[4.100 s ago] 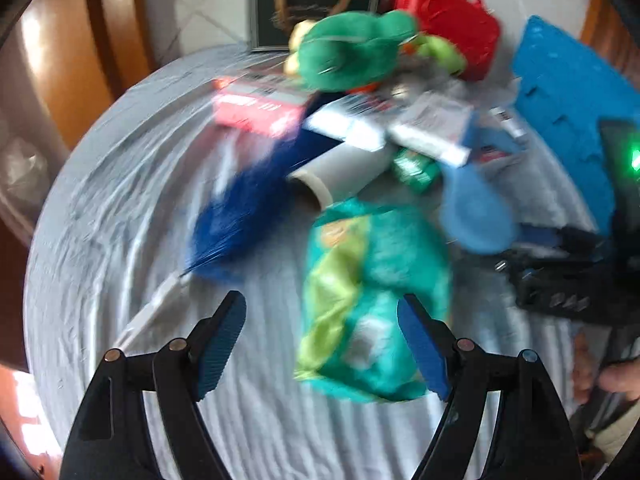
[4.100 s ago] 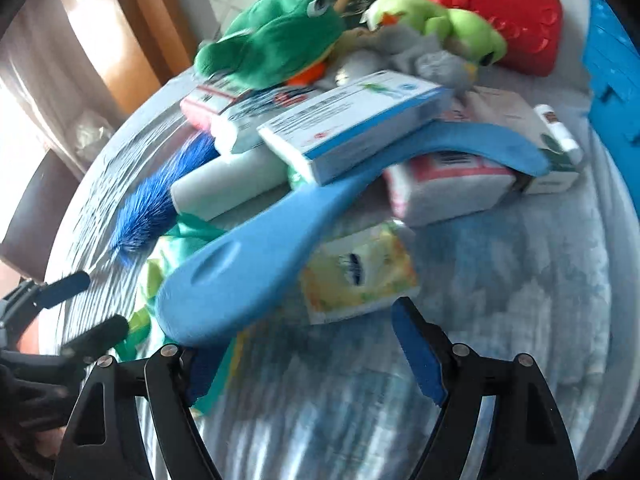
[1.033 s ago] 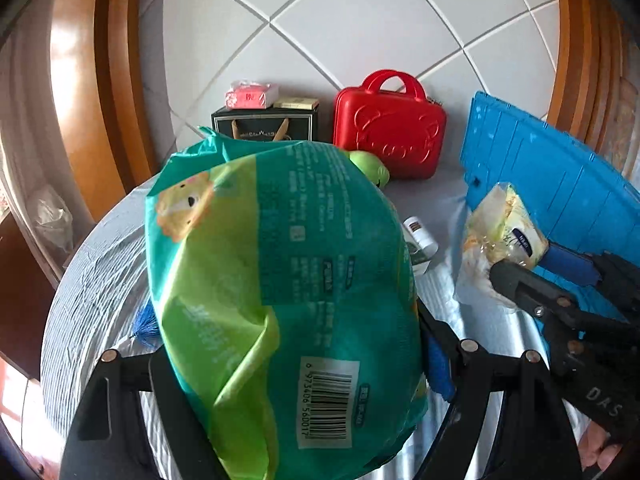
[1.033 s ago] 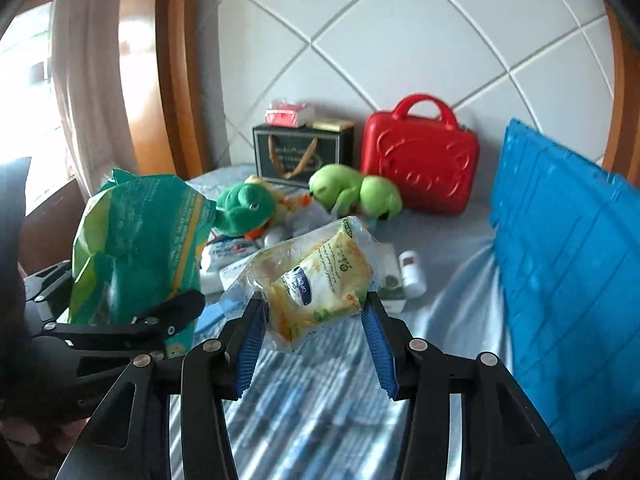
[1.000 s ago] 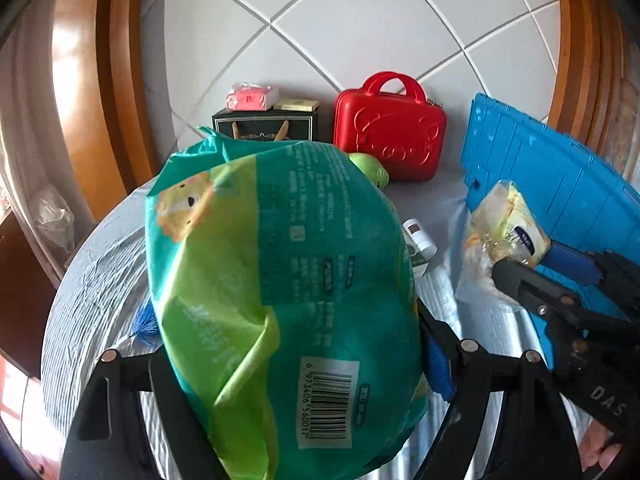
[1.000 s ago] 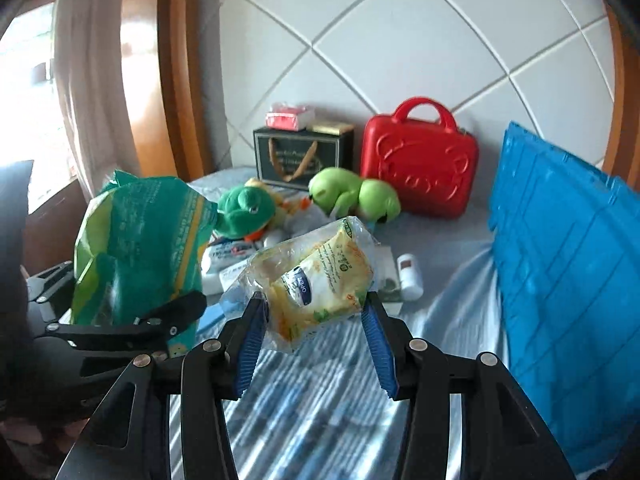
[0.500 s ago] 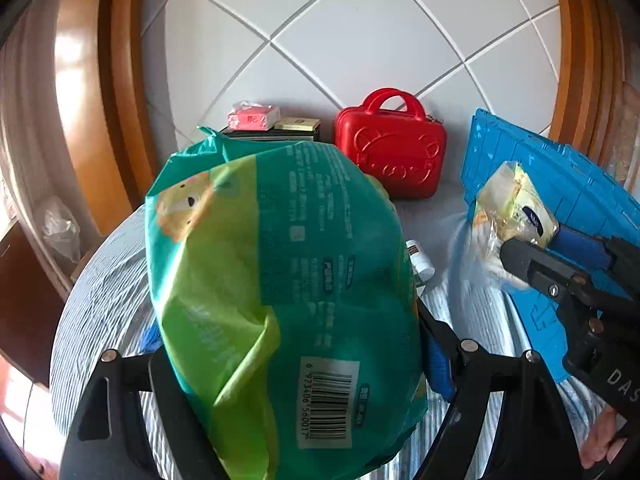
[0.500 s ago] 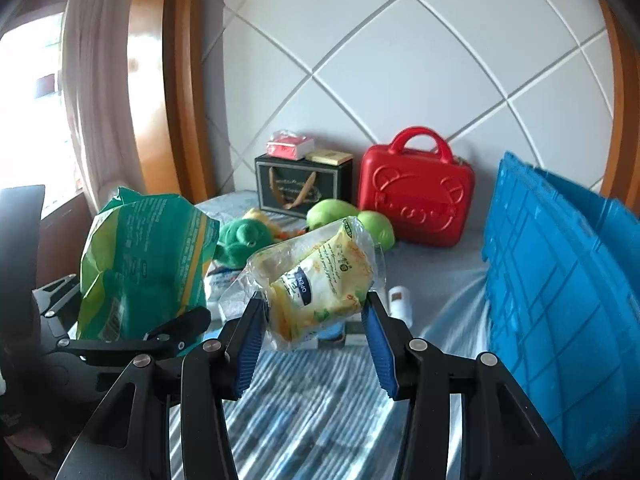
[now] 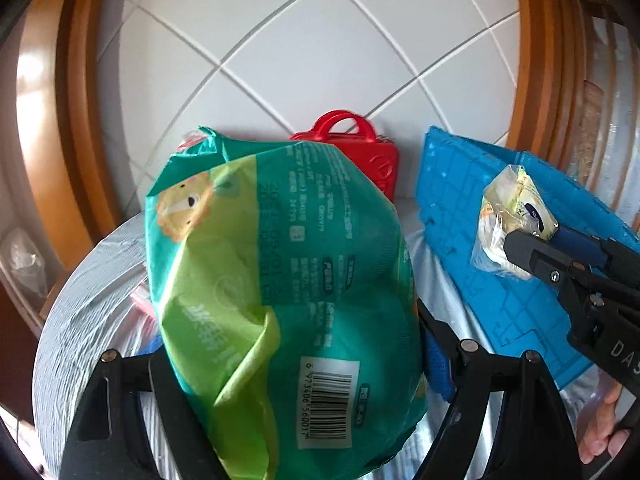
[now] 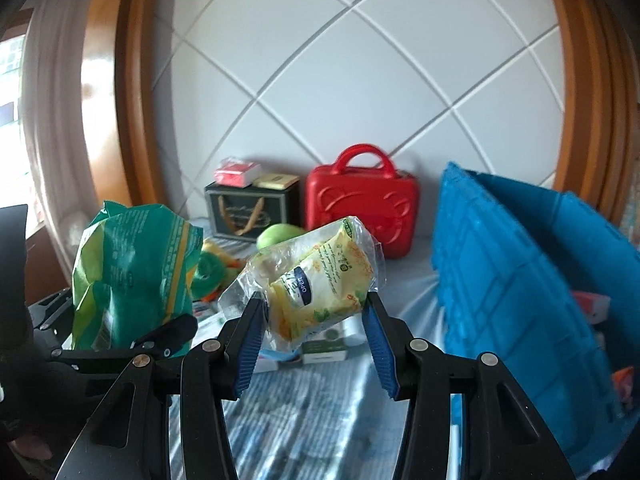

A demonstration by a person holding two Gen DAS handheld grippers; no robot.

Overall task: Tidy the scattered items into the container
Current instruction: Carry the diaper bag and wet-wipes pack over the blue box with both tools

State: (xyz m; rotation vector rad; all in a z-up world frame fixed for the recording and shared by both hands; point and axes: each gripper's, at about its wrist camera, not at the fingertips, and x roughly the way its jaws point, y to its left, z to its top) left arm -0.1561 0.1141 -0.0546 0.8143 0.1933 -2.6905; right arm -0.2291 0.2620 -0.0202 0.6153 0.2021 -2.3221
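Observation:
My left gripper [image 9: 292, 364] is shut on a big green bag [image 9: 280, 288] and holds it up above the table; the bag also shows in the right wrist view [image 10: 132, 268]. My right gripper [image 10: 314, 320] is shut on a yellow wipes pack [image 10: 320, 276] in clear wrap, held in the air left of the blue crate [image 10: 512, 280]. In the left wrist view the pack [image 9: 512, 220] hangs in front of the crate's wall [image 9: 452, 200].
A red case [image 10: 362, 200], a dark box [image 10: 248, 212] with small packs on top, green plush toys [image 10: 280, 234] and white boxes [image 10: 324, 348] lie on the grey cloth [image 10: 304, 412]. The tiled wall stands behind.
Both grippers have risen with their loads and shifted right toward the blue crate. The table items now sit lower in view.

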